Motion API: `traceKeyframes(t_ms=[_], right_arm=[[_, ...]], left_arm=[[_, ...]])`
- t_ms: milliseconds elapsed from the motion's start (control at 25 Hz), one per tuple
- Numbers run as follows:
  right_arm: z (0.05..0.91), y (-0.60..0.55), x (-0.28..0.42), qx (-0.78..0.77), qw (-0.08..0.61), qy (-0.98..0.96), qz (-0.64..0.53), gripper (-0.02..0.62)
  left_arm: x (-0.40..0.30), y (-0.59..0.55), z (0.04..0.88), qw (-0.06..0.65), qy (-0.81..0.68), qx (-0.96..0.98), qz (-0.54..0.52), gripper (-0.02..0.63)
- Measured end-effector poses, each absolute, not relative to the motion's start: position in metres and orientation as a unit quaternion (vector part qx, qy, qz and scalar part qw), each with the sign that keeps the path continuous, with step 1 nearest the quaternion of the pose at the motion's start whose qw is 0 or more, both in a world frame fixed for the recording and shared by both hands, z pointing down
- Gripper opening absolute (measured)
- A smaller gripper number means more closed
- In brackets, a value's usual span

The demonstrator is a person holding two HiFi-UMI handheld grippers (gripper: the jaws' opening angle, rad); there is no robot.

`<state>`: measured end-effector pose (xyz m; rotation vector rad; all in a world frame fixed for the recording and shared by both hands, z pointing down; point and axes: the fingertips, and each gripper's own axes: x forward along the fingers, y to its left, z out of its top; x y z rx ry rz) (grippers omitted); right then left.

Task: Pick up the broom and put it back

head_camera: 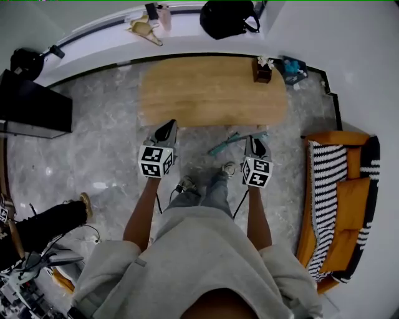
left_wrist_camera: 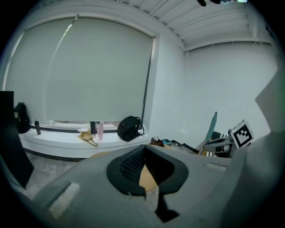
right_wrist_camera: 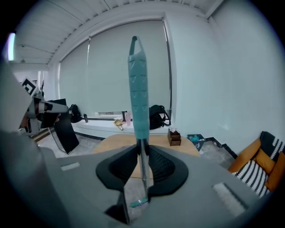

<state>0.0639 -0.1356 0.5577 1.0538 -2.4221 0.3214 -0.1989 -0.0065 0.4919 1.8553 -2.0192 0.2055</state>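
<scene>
We see a grey marble floor (head_camera: 106,149) and a wooden table (head_camera: 212,93) below the white window ledge (head_camera: 106,37) — right gripper (right_wrist_camera: 141,150) clamps the teal broom (right_wrist_camera: 139,89), left gripper (left_wrist_camera: 144,150) seemingly closed, empty

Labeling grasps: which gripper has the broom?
The right gripper: its jaws clamp the teal broom by the handle. The left gripper is shut on nothing.

The head view looks steeply down on the bench (head_camera: 212,90); the left gripper view and right gripper view face it low, sharing the black bag (head_camera: 227,19) beyond.
</scene>
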Motion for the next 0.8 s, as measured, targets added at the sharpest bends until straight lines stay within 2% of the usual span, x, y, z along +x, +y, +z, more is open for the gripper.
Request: traceKeyframes(t_ms=[400,800], right_arm=[[0.568,-0.071,-0.022,0.328,0.252,-0.903,0.115,0.078],[0.593,-0.038,-0.073,0.277,0.267,-0.914,0.130,0.078]], left_arm=[[-0.250,0.090,0.505,0.214,-0.758,0.614,0.054,0.000],[-0.254,0.120,0.534,0.248,-0.772,0.583,0.053,0.000]])
